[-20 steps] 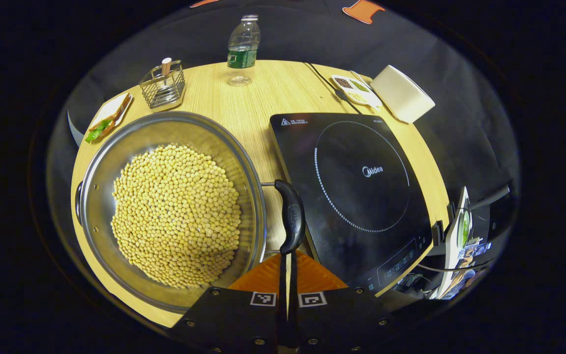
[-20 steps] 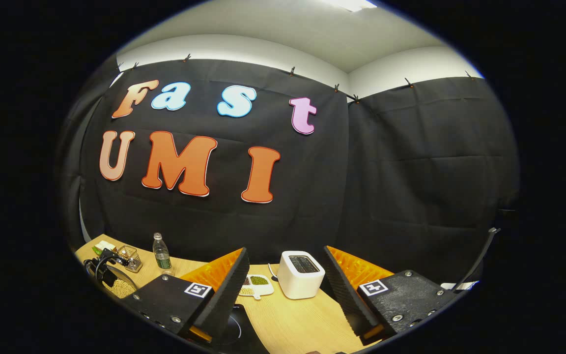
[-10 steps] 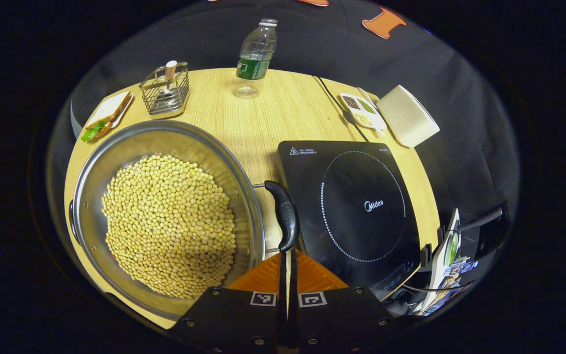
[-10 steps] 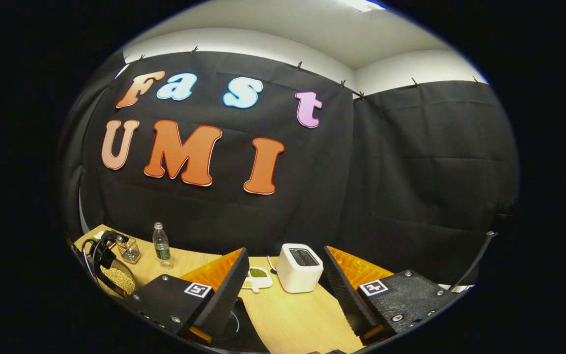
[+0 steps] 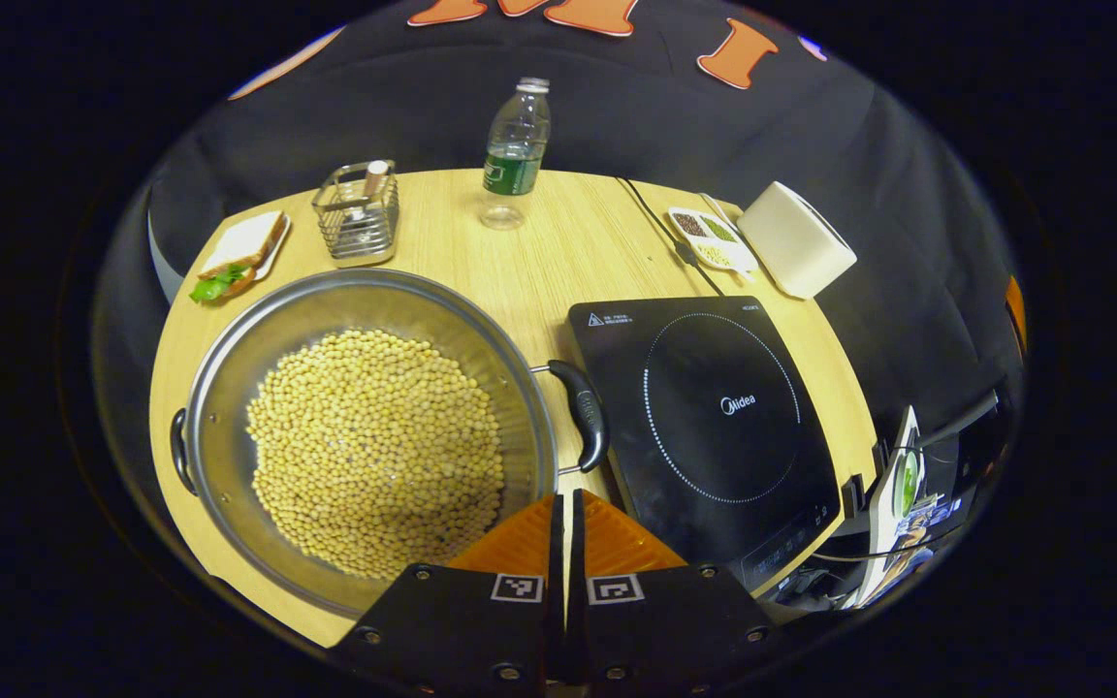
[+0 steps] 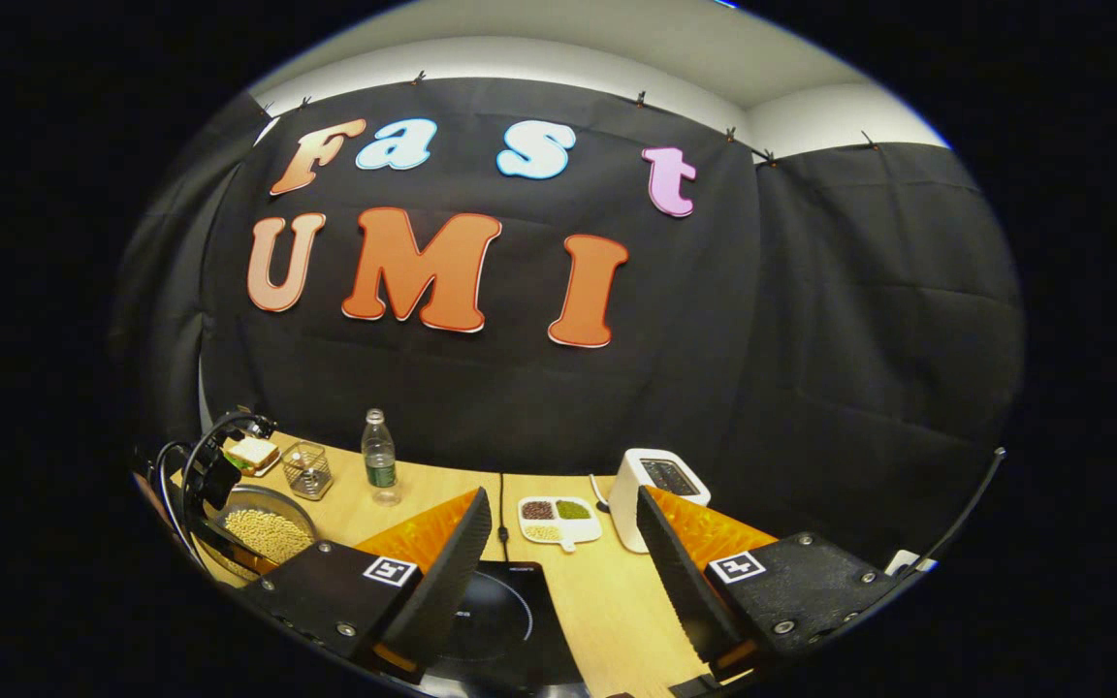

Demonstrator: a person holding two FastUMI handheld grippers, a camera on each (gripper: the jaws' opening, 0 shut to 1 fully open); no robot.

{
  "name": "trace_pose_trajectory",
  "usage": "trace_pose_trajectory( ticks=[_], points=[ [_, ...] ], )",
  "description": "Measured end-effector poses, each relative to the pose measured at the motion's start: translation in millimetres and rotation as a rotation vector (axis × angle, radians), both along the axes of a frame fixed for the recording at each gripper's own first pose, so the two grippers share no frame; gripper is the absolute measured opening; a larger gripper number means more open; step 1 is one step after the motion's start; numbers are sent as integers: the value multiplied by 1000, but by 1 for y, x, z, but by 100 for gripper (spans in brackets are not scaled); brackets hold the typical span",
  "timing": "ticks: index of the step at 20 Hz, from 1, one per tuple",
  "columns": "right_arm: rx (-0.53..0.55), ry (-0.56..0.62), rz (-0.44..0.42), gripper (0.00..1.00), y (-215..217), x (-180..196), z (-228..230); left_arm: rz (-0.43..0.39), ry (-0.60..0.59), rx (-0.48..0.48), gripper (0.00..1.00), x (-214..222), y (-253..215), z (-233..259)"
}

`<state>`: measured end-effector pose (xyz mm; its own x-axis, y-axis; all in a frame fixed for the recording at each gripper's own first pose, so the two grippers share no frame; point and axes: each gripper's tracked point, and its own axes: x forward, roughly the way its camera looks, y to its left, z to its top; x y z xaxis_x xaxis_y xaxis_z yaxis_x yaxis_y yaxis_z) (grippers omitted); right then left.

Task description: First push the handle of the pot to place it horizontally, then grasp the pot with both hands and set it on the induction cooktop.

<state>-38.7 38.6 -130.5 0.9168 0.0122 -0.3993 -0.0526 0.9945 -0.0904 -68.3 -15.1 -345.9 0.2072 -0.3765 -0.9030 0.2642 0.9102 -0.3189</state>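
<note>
Pot (image 5: pixel 365 436) beside cooktop (image 5: pixel 714 417) | left gripper (image 5: pixel 566 509) fingers together, off handle (image 5: pixel 586 415)

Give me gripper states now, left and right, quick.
Left gripper: jaws closed, holding nothing, tips just short of the pot handle.
Right gripper: jaws open, holding nothing, above the induction cooktop.

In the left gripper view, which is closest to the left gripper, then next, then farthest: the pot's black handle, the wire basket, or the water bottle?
1. Pot handle: just ahead of the left gripper, beside the cooktop.
2. Wire basket: beyond the pot, toward the left.
3. Water bottle: at the table's far edge, by the booth wall.
</note>
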Motion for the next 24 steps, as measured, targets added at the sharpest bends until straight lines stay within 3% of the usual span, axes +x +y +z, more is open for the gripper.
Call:
trace_pose_trajectory(
  ticks=[4,8,10,11,12,13,14,16,18,24],
  points=[
    [3,101,83,94,23,8,-30,90,-70,60,2,12,59,15],
    [43,207,123,94,48,8,-54,168,-58,79,1,10,120,12],
    [69,248,135,94,67,7,-65,206,-61,99,8,9,151,11],
    [78,266,141,94,79,4,-70,224,-67,109,19,10,165,11],
    [86,283,154,94,93,2,-75,235,-74,120,22,11,178,9],
    [91,303,168,94,109,-1,-82,237,-78,134,40,12,191,9],
    [93,327,187,94,125,-6,-90,235,-85,145,39,12,202,8],
    [92,380,232,94,158,-16,-105,231,-111,161,48,18,220,8],
    [94,445,274,94,190,-27,-122,237,-147,161,80,25,233,10],
    [65,633,331,94,252,-58,-181,273,-174,137,79,39,257,2]
  ],
)
